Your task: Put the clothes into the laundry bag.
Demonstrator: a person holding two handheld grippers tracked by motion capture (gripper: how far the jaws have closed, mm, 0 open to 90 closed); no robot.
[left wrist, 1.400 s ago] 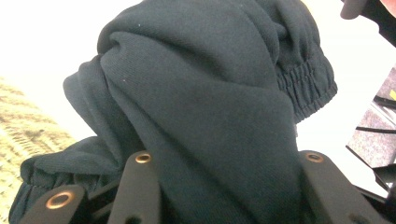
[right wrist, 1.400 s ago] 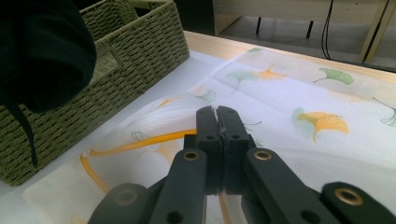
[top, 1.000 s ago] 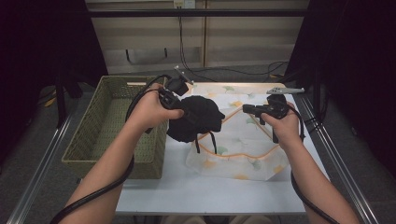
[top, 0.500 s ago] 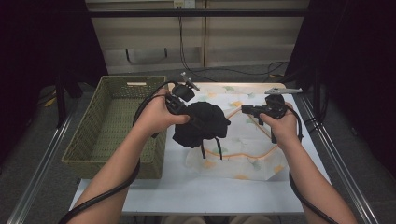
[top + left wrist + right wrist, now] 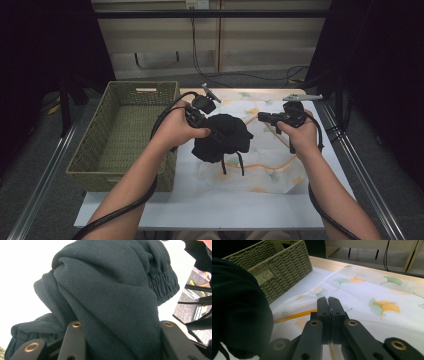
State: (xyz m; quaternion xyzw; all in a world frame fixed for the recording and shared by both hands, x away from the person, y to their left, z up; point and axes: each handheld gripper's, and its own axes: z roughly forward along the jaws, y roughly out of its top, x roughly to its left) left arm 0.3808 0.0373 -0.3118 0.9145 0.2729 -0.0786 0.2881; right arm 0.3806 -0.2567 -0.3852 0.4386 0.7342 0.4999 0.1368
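A black sweat-fabric garment (image 5: pixel 225 140) with dangling drawstrings hangs bunched above the table's middle. My left gripper (image 5: pixel 212 132) is shut on it. In the left gripper view the dark cloth (image 5: pixel 107 290) bulges up between the two jaws (image 5: pixel 122 325). My right gripper (image 5: pixel 261 118) hovers just right of the garment, pointing left. Its jaws are pressed together (image 5: pixel 327 300) with nothing seen between them. A white cloth with ginkgo leaves and orange trim (image 5: pixel 270 165) lies spread under both grippers, also seen as the patterned cloth (image 5: pixel 367 290). The garment (image 5: pixel 237 302) fills the left of the right gripper view.
A green woven basket (image 5: pixel 142 85) stands at the table's left, its wall (image 5: pixel 282 262) close to the cloth. White table surface (image 5: pixel 200 210) shows along the near edge. Metal rails run along both sides. Cables hang behind the far edge.
My left gripper has carried the black garment a little right and toward the near edge, over the patterned cloth. The right gripper has barely moved.
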